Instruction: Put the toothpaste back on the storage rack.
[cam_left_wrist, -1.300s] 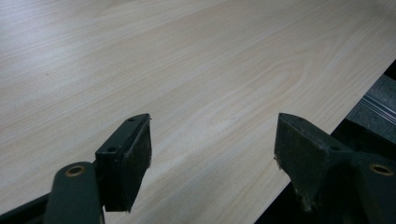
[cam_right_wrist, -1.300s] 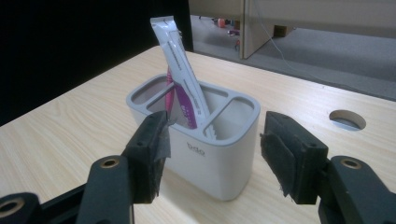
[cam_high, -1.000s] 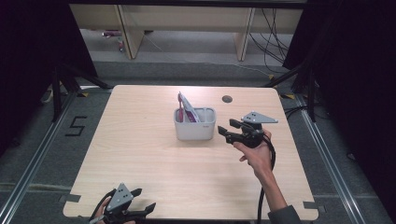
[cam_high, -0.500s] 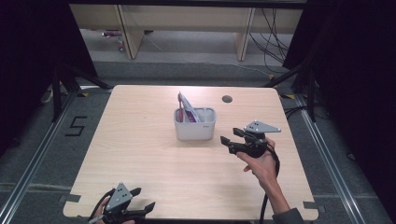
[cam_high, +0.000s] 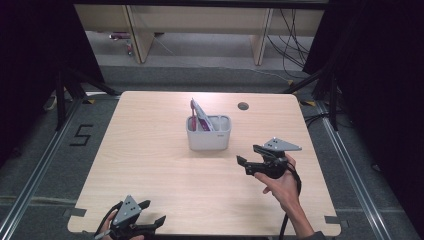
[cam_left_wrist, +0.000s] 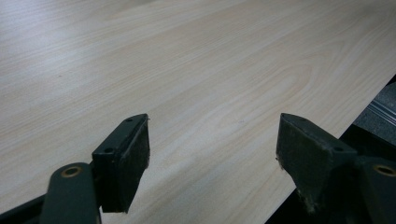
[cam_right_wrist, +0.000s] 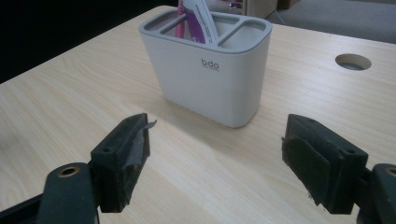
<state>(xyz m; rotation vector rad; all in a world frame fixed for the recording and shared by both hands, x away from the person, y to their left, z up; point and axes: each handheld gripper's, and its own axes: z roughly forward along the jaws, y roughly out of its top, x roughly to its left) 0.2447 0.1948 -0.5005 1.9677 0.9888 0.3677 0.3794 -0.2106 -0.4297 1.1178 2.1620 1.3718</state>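
**Holder stands clear of both open tongs**

The holder (cam_high: 208, 132), a pale grey caddy with several compartments, sits upright on the wooden surface (cam_high: 150, 165), a little beyond its middle and near the round cable hole (cam_high: 243, 106). A pink-and-white tube (cam_high: 201, 116) leans in one of its left-hand compartments, tilted with its top sticking out above the rim; a thin pink stick stands beside it in the right gripper view.

The right tongs (cam_high: 246, 155) hover over the surface to the right of the holder and a little nearer the person, pointing towards it. Their jaws have just been opening and now stand wide apart with nothing between them. In the right gripper view the holder (cam_right_wrist: 208, 65) lies straight ahead, centred between the two black jaws but apart from them, with bare wood in the gap.

The left tongs (cam_high: 152, 220) rest at the near left edge of the surface, well apart from the holder. They too are spread wide and grip nothing; the left gripper view looks along them over plain wood (cam_left_wrist: 196, 70) towards the surface's edge.
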